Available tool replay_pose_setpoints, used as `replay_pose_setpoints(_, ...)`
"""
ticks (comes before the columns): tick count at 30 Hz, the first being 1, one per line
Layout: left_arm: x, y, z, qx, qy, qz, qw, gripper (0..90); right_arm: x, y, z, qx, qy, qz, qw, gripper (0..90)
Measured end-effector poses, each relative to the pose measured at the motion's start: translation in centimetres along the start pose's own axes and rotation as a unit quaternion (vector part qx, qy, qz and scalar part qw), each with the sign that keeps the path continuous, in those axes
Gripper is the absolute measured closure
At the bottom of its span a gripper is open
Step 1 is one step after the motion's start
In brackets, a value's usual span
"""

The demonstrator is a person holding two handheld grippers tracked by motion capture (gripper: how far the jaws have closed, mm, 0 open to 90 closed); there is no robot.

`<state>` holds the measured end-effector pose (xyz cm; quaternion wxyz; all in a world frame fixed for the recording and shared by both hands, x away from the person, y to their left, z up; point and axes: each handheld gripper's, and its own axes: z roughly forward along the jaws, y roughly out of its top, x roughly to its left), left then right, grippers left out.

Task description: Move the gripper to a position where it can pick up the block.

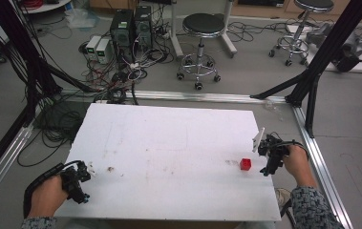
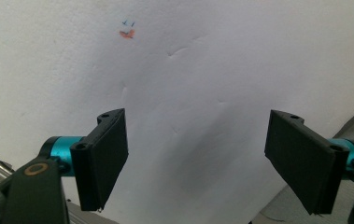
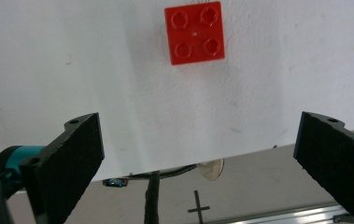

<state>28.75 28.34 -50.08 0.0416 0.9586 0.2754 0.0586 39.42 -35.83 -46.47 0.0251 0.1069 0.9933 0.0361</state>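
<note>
The right gripper [image 3: 198, 158] is wide open and holds nothing. The red block [image 3: 194, 31] lies ahead of its fingers [image 3: 69, 158], not touching. The left gripper [image 2: 207, 161] is wide open and holds nothing too.

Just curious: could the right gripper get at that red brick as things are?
Probably yes. The right gripper is open, and the red brick lies just ahead on the bare table, nothing between.

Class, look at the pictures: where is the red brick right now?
In the high view the red brick lies on the white table, right of centre, just left of the right tongs, untouched.
</note>
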Motion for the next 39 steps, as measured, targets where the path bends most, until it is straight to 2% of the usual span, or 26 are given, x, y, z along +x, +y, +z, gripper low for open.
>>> replay_pose_setpoints(4,0.0,0.0,0.0,0.0,0.0,0.0,1.0,21.7,-0.4,1.0,0.6,0.006,-0.002,-0.015,0.9999,0.9)
replay_pose_setpoints(10,-0.1,0.1,-0.2,0.003,0.002,-0.001,1.0,21.7,-0.9,2.2,2.2,0.006,0.007,-0.036,0.9993,0.8)
replay_pose_setpoints(16,-0.1,0.1,-0.2,0.0,0.005,-0.004,1.0,21.7,-0.9,3.2,3.7,0.009,0.019,-0.043,0.9988,0.8)
replay_pose_setpoints(22,-0.1,0.1,-0.1,0.0,0.005,-0.004,1.0,21.9,-0.9,3.9,4.6,0.015,0.023,-0.052,0.9983,0.8)
replay_pose_setpoints(24,-0.1,0.2,-0.2,-0.001,0.006,-0.003,1.0,21.8,-0.8,4.2,5.1,0.019,0.028,-0.062,0.9975,0.8)
replay_pose_setpoints(28,-0.1,0.1,-0.1,-0.001,0.003,-0.004,1.0,21.9,-0.7,4.7,5.5,0.026,0.033,-0.073,0.9964,0.9)
replay_pose_setpoints(39,-0.1,0.1,-0.2,-0.002,0.003,-0.006,1.0,21.9,-0.6,4.9,5.8,0.035,0.035,-0.075,0.996,0.8)
